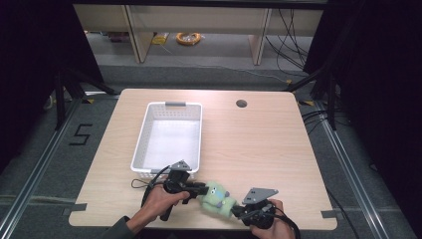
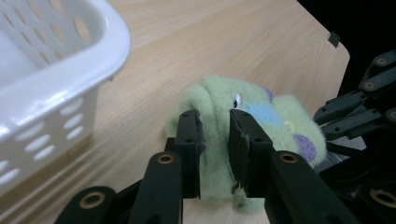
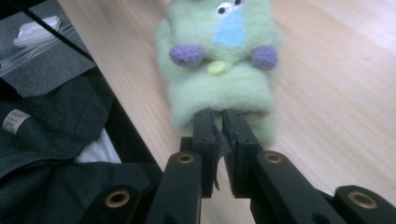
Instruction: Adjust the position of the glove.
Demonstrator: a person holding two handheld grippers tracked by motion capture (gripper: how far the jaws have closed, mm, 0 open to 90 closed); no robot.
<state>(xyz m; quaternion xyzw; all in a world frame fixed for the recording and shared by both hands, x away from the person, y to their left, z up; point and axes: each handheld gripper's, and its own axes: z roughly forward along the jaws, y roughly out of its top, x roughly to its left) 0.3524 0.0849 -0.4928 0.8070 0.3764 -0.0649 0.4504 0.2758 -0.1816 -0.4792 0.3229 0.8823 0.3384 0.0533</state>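
High view fixed overhead, facing forward and down across the whole tabletop (image 1: 259,144); left gripper view rides low and close, facing along its tongs (image 2: 215,140) at the green plush toy (image 2: 261,112); right gripper view equally near, facing the same toy from the opposite end.

The right gripper (image 3: 218,126) has its two black jaws nearly closed on the near lower edge of a pale green plush toy (image 3: 219,70), pinching a fold of its fabric. The toy lies on the light wooden desk (image 3: 336,93), showing a blue patch under white eyes, two purple knobs and a small yellow button. Left of the desk edge, dark clothing (image 3: 51,140) and grey floor (image 3: 42,65) appear.
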